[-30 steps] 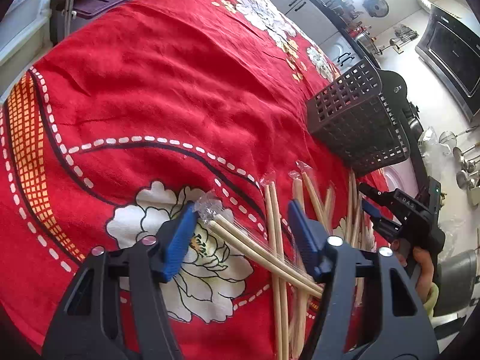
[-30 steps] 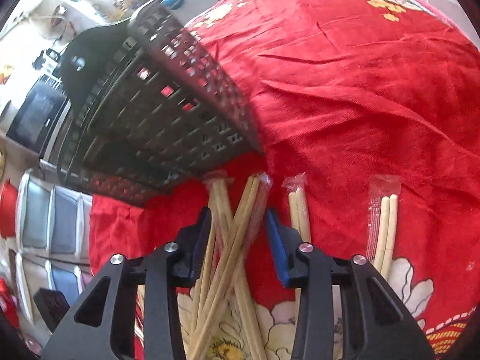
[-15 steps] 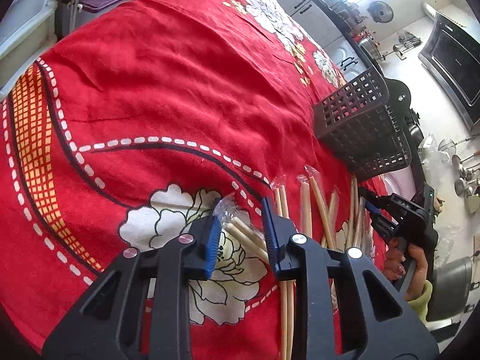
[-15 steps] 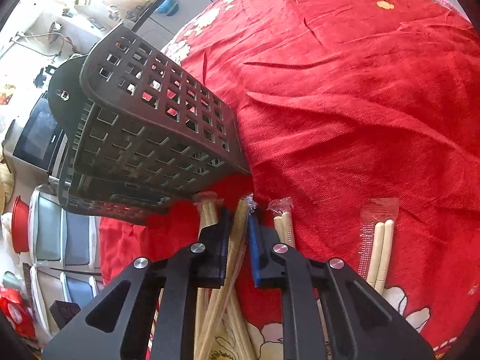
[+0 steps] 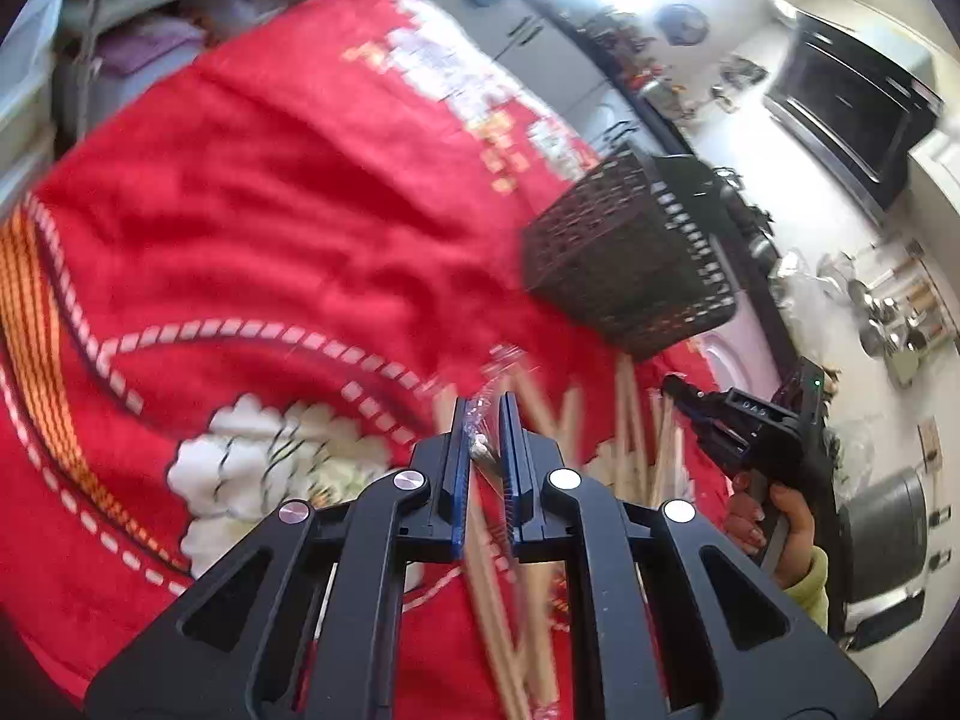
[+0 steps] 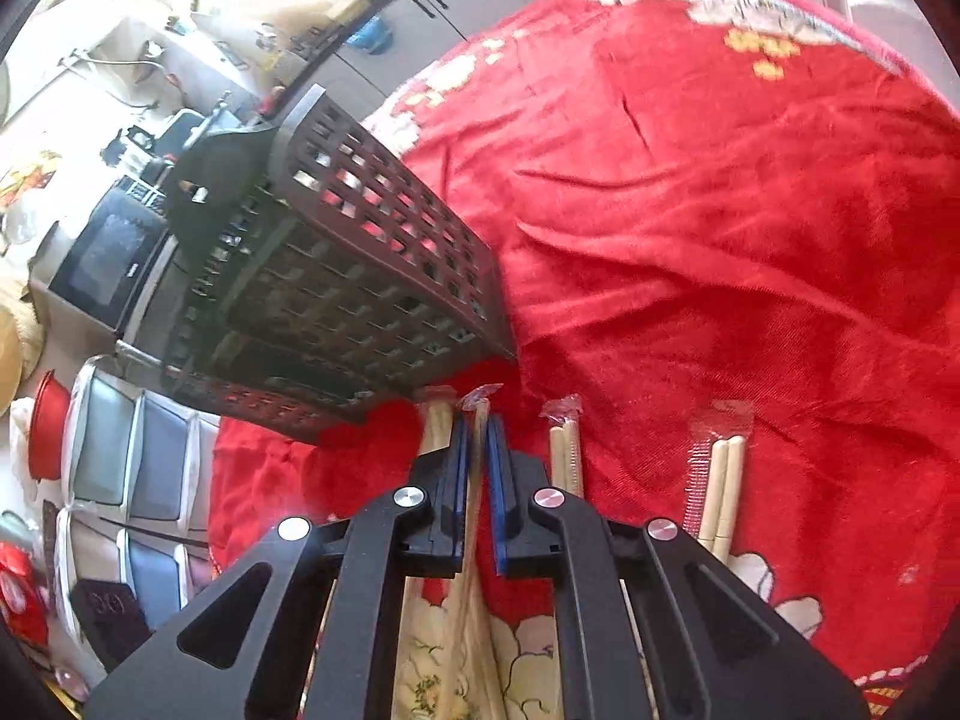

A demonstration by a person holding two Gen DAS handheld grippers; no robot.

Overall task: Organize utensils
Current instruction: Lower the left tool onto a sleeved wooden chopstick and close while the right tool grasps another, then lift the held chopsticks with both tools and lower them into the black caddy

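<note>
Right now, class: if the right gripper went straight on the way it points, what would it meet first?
Probably the black basket: its lower edge lies just beyond the right gripper, shut on a chopstick pair. Depth is unclear.

- Left wrist view blurred; chopsticks [image 5: 630,426] ahead of the gripper smear together.
- Chopstick pair [image 6: 471,516] runs under the right gripper [image 6: 474,438]; lower ends hidden.
</note>
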